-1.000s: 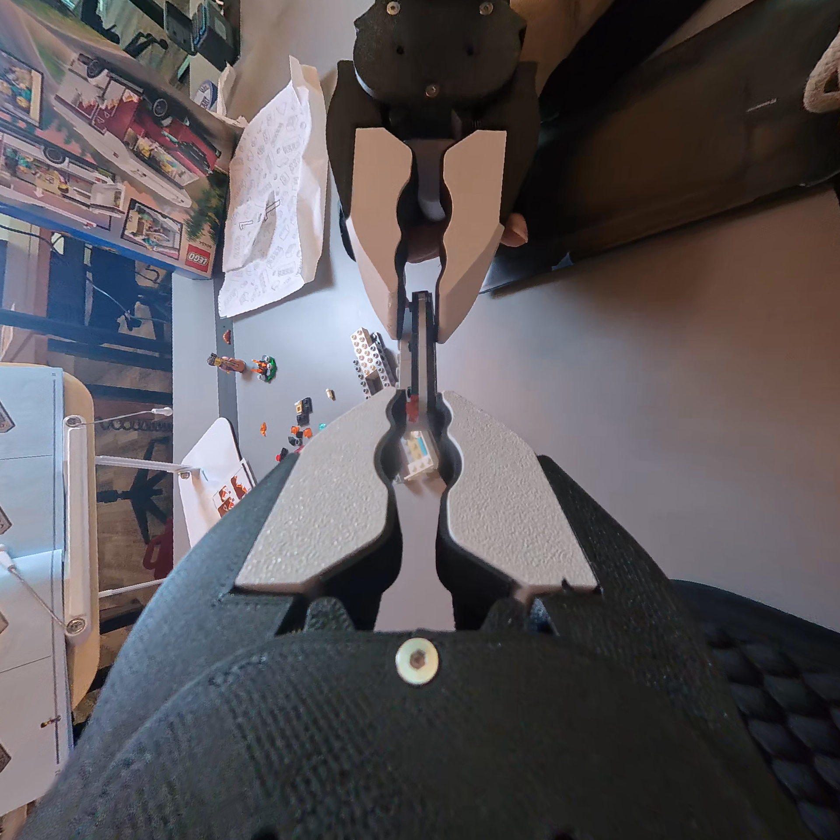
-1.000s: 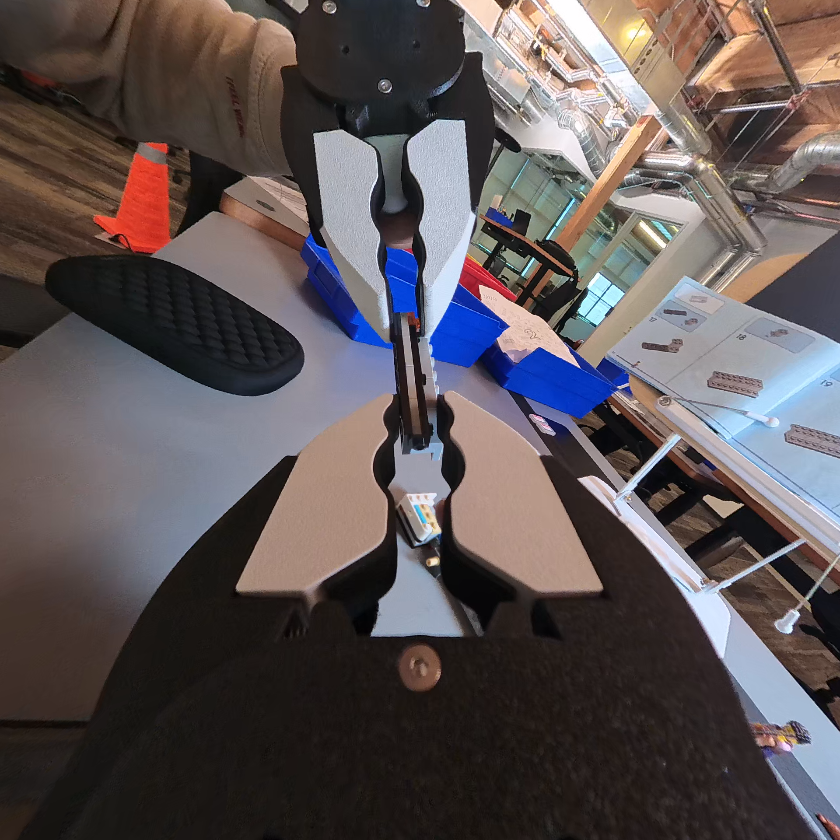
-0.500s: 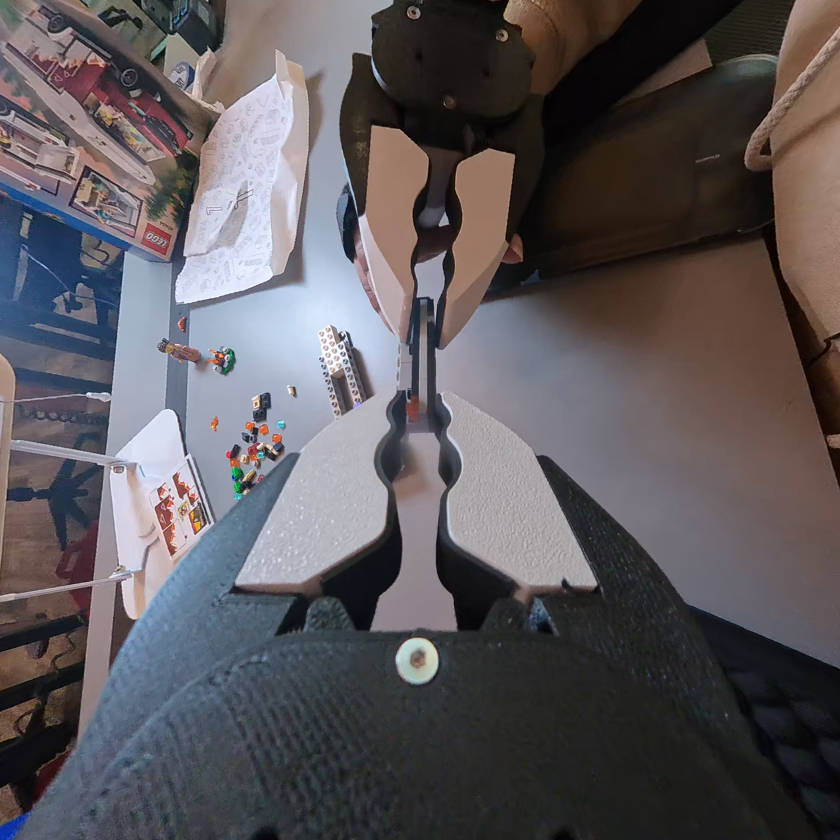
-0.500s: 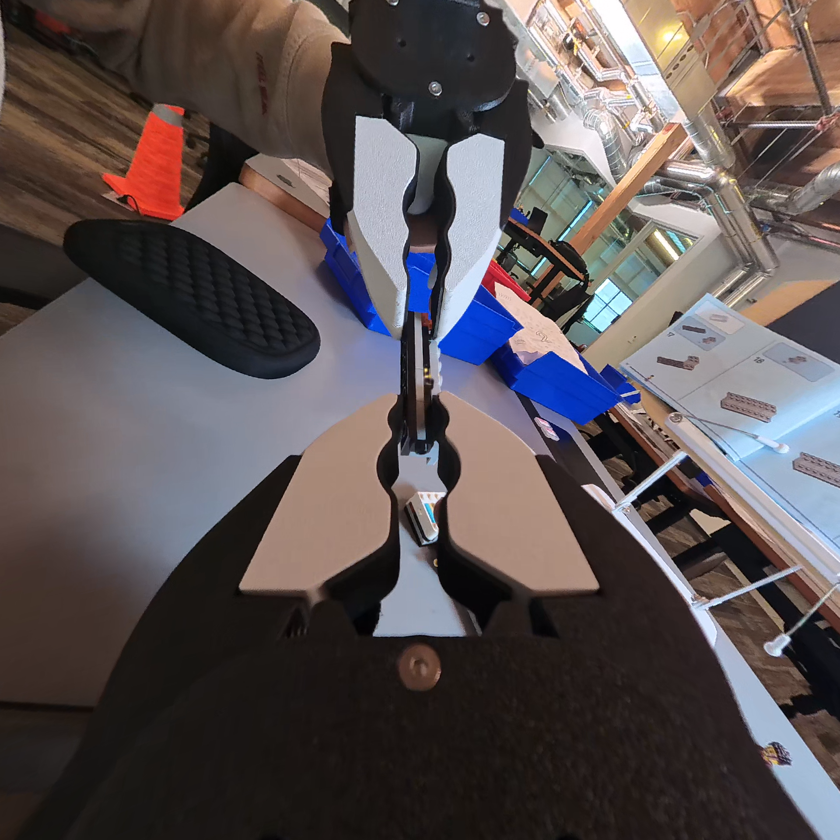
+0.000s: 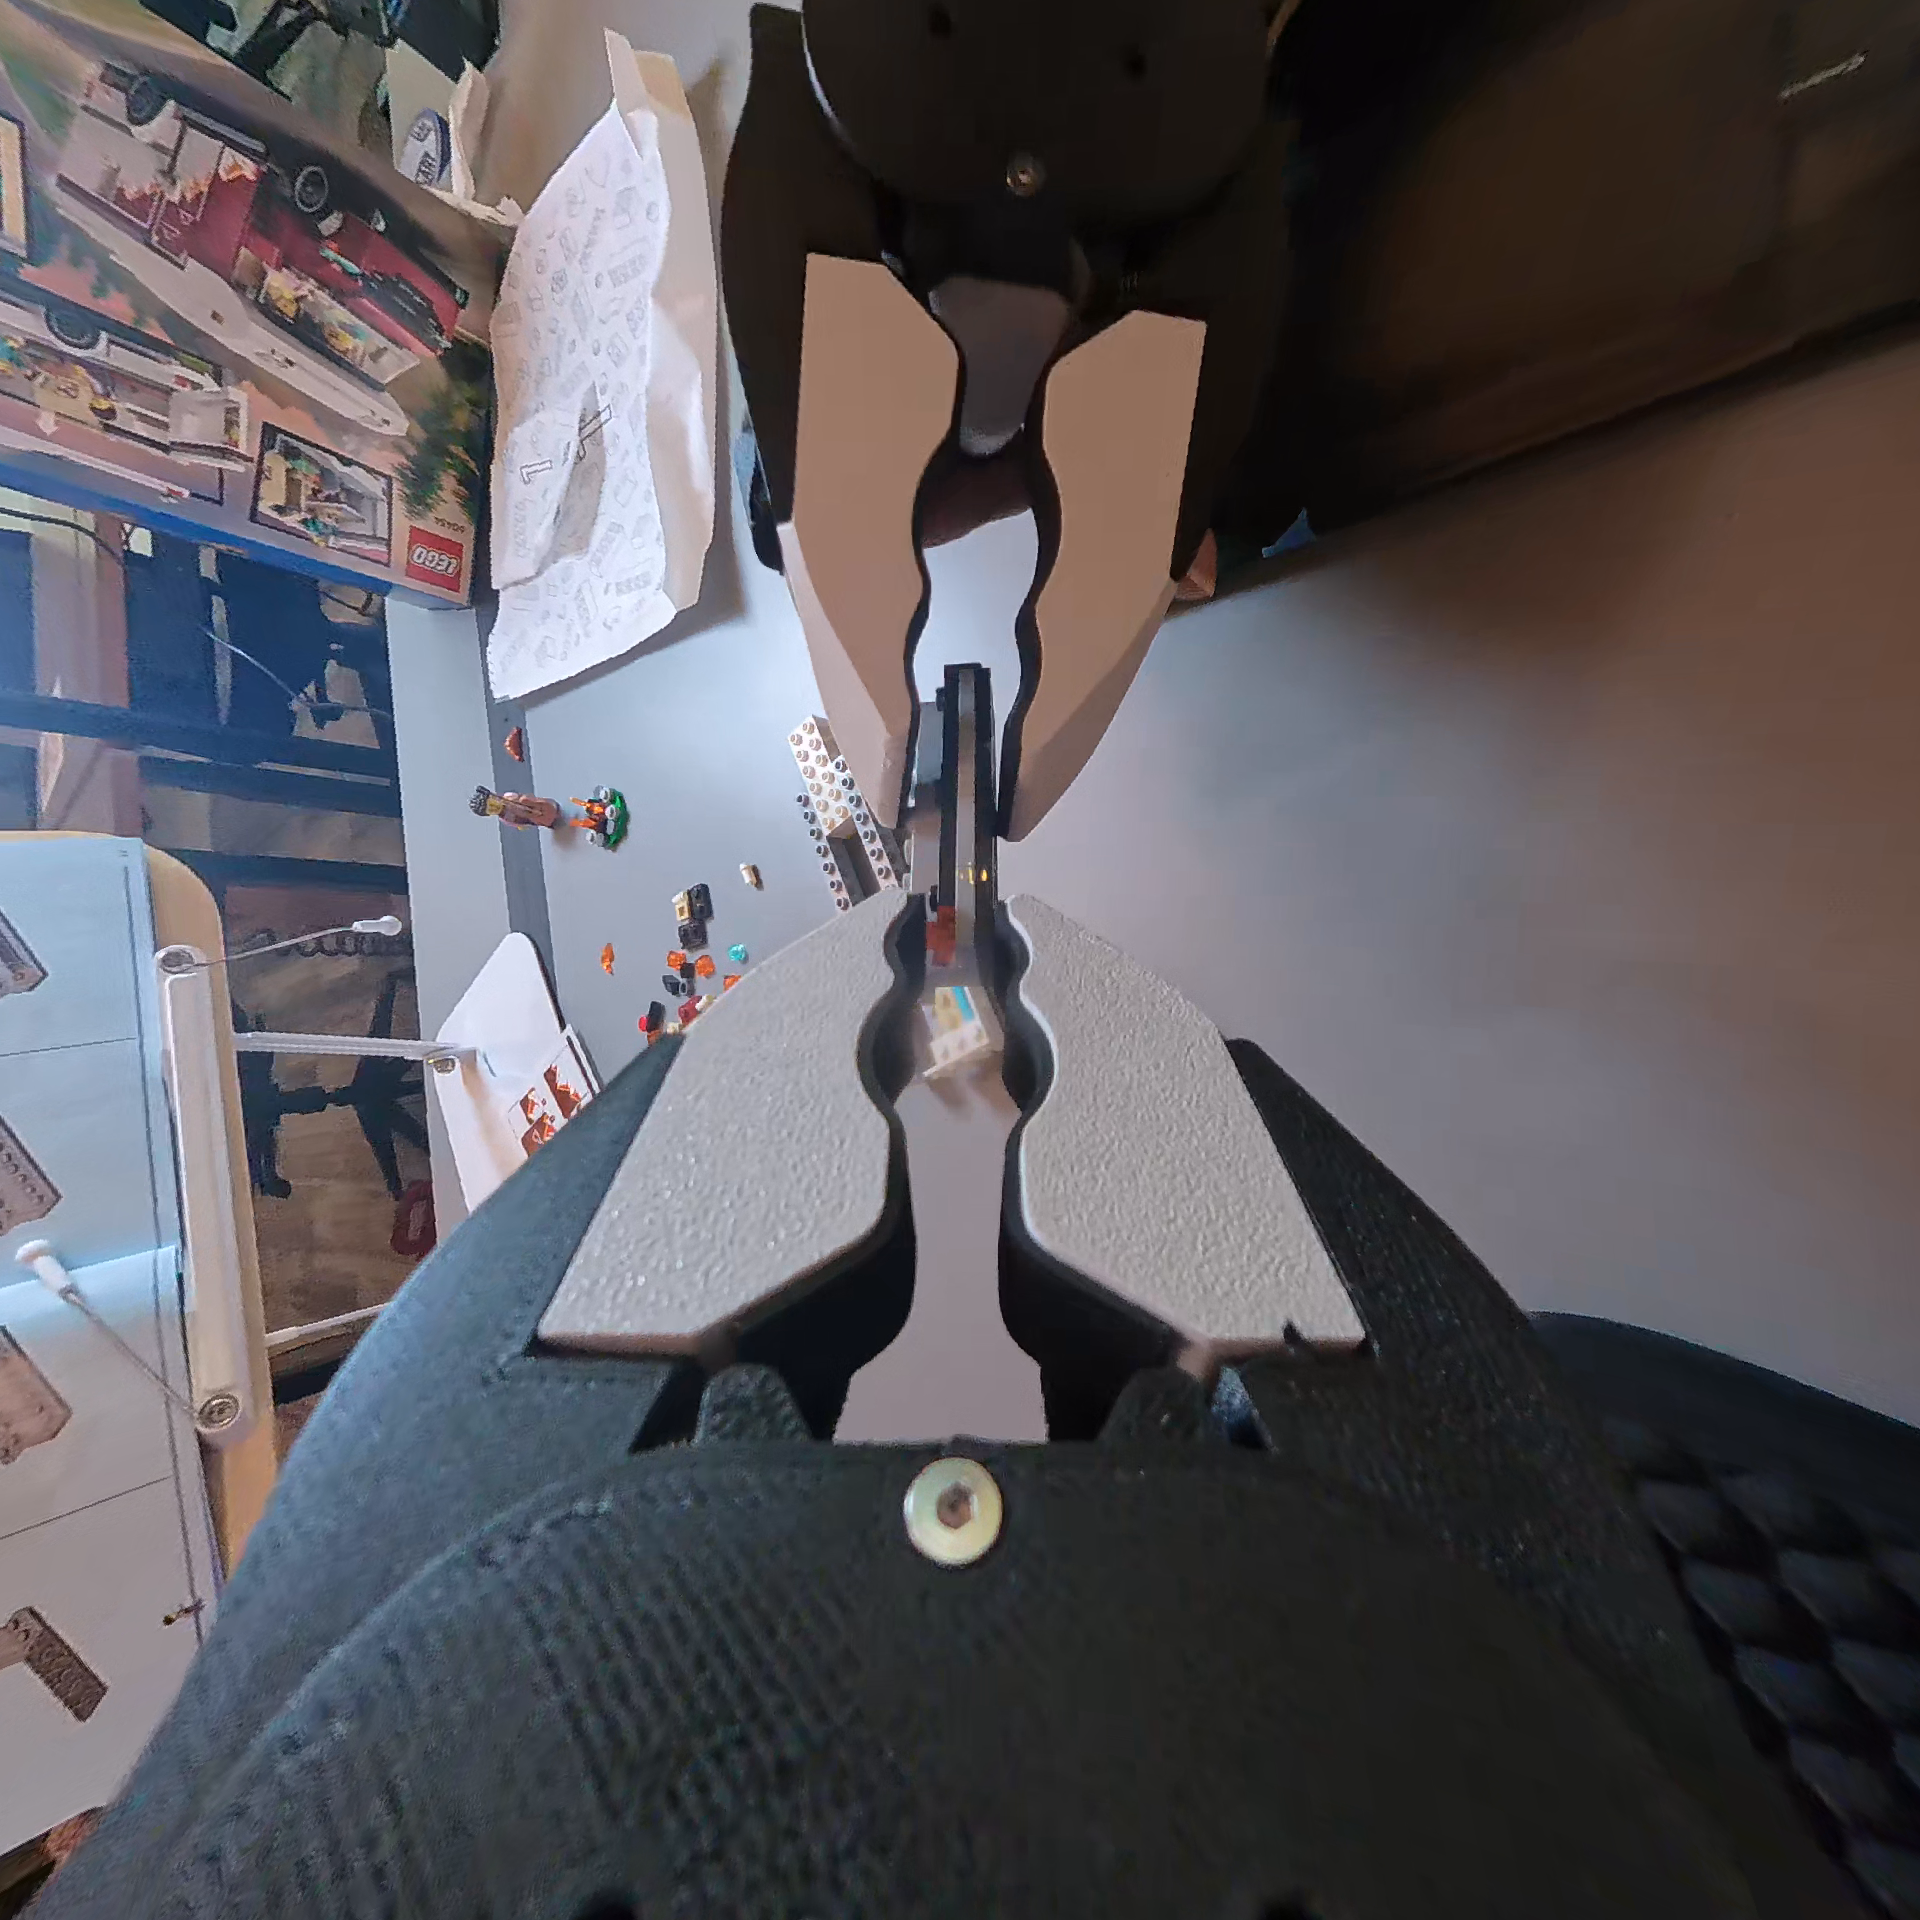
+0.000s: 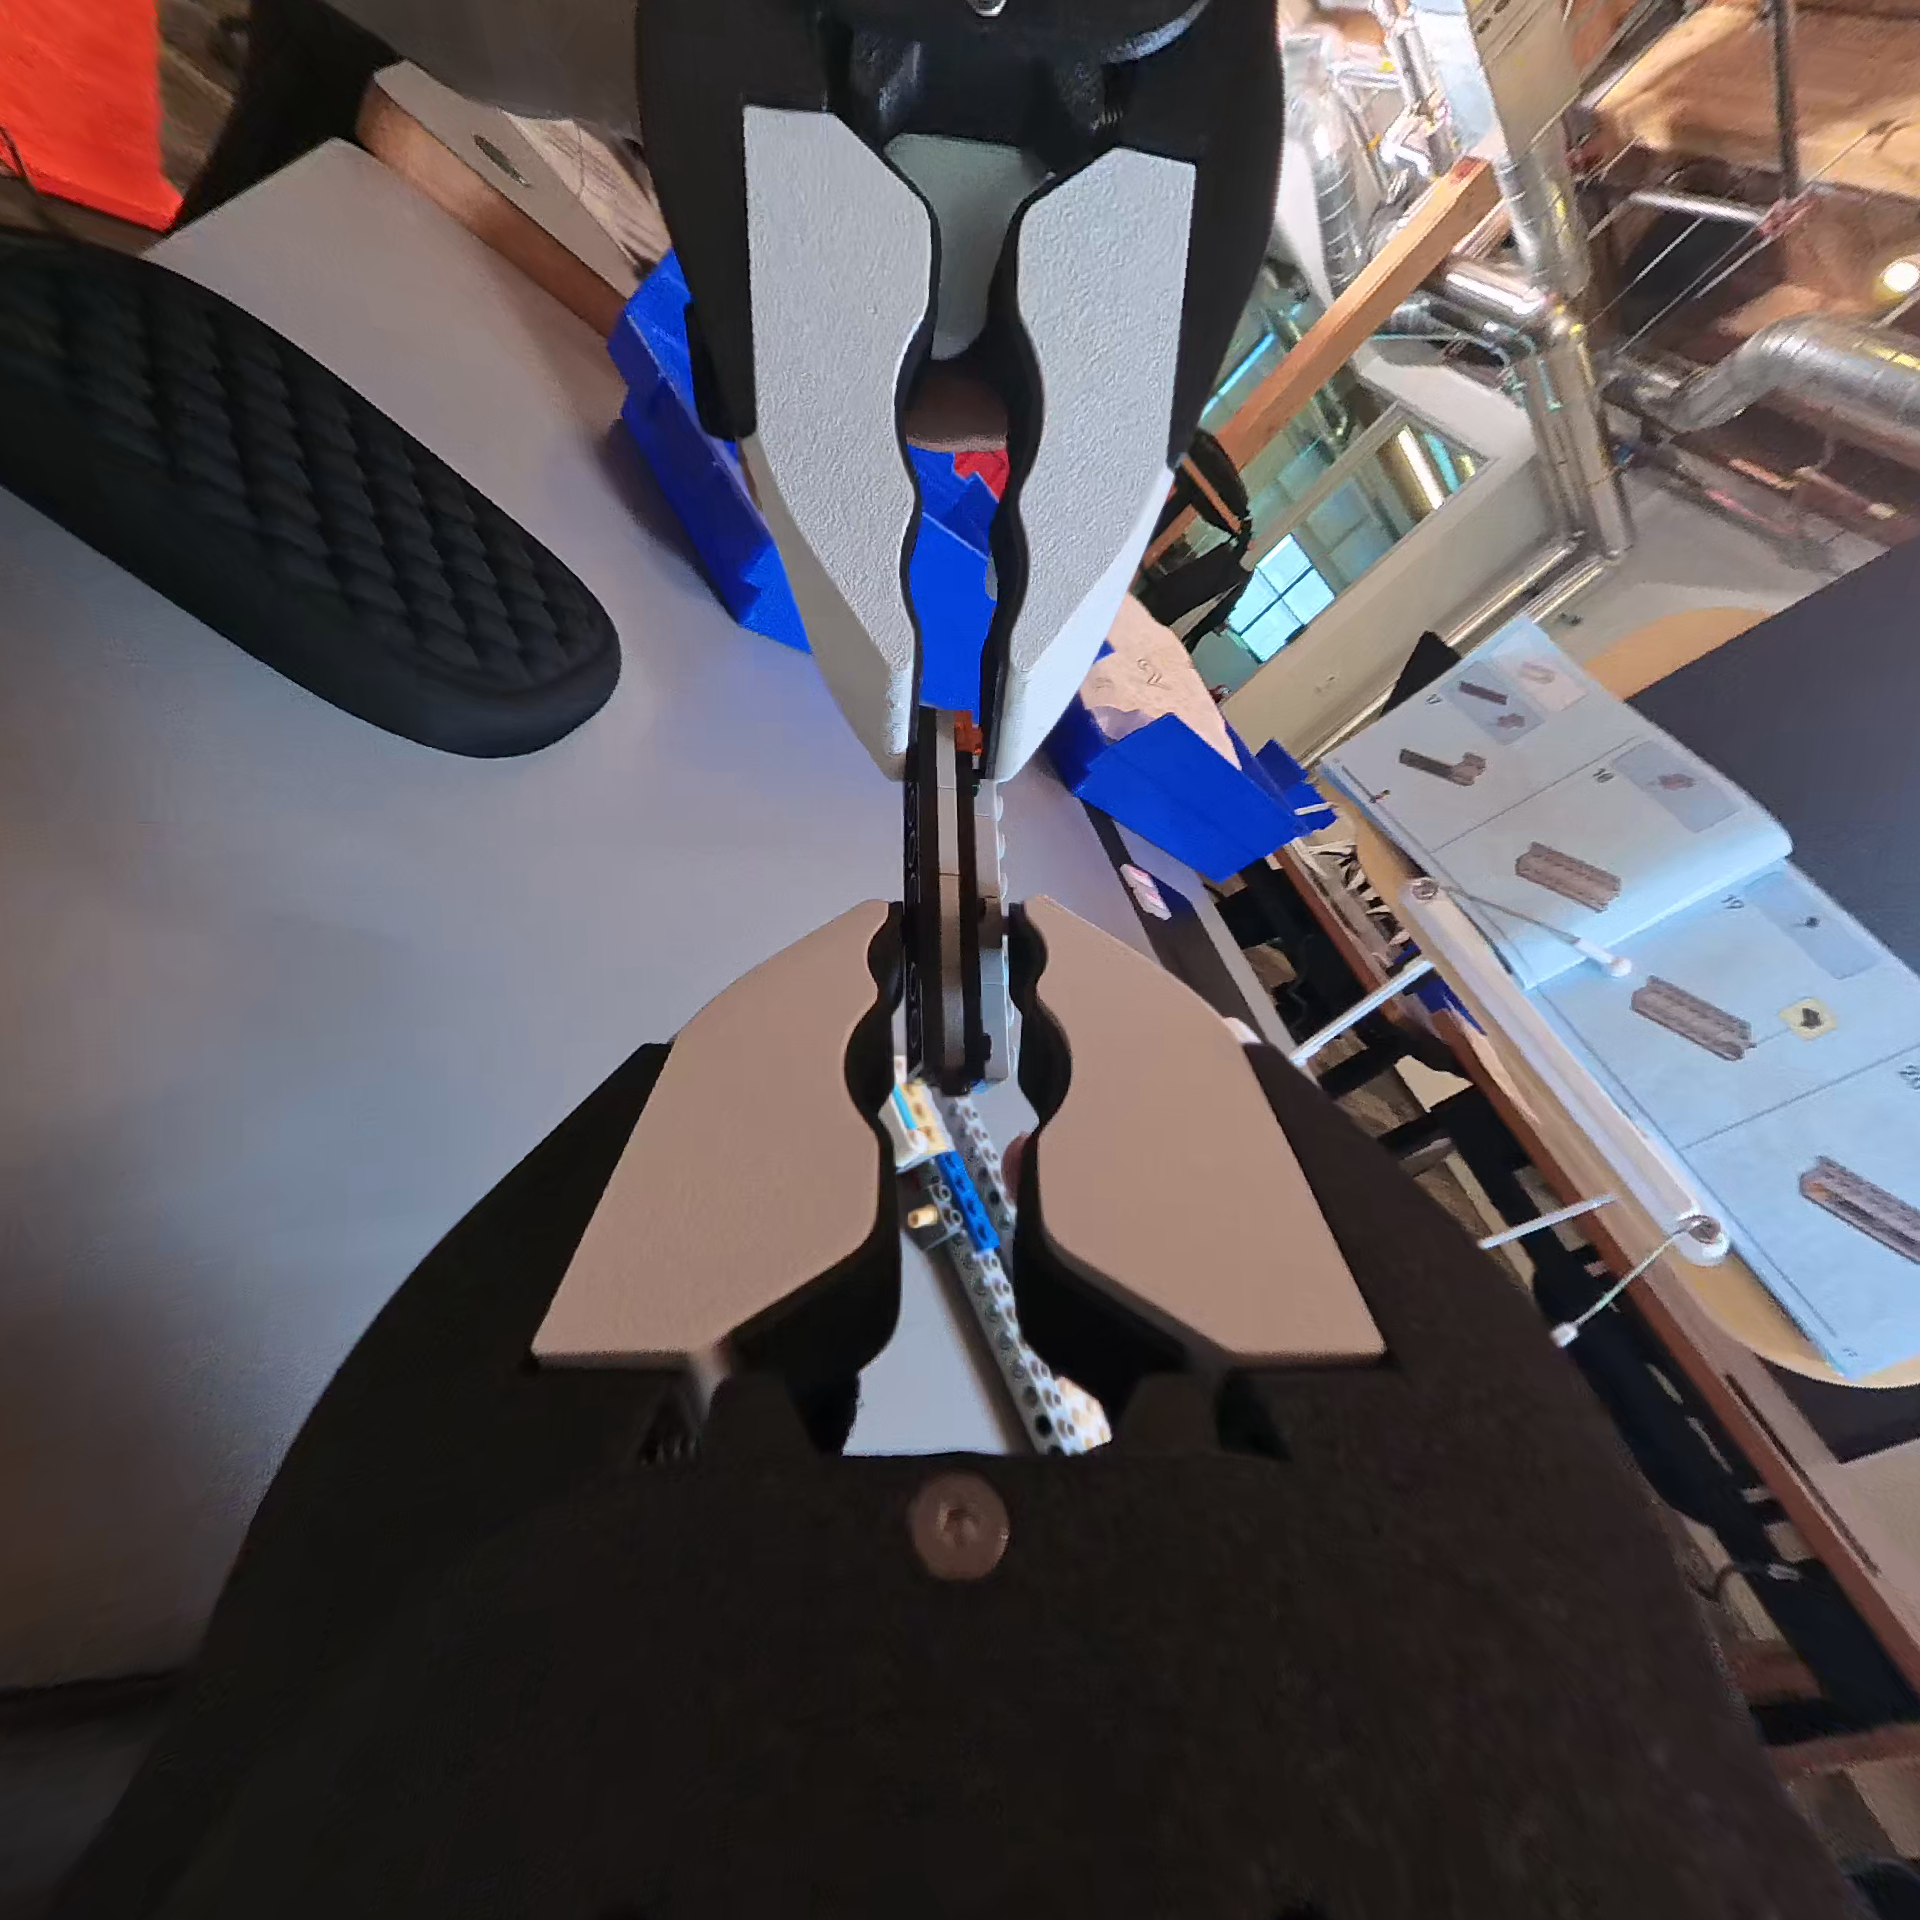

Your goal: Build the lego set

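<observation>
A thin black and grey lego plate assembly (image 5: 961,790) hangs edge-on above the grey table (image 5: 1455,831), held from both ends. My left gripper (image 5: 951,920) is shut on its near end, where a small red piece (image 5: 943,920) sits. A white and light-blue piece (image 5: 954,1034) shows between the left fingers. My right gripper (image 5: 951,821) faces it, shut on the far end. In the right wrist view, my right gripper (image 6: 956,930) is shut on the assembly (image 6: 951,883), with the left gripper (image 6: 951,748) opposite. A white and blue piece (image 6: 914,1117) hangs below.
A grey holed beam build (image 6: 997,1320) lies on the table below, also in the left wrist view (image 5: 842,821). Loose small pieces (image 5: 686,966), a minifigure (image 5: 509,805), a paper bag (image 5: 603,416) and the set box (image 5: 208,312) lie left. Blue bins (image 6: 1174,790), a black pad (image 6: 260,499) and an instruction booklet (image 6: 1662,935) surround. Less than 4 cm separates the two grippers' tips.
Both grippers have kept hold of the assembly and moved closer together. The pair has come lower over the table, so the beam build now shows under the right gripper.
</observation>
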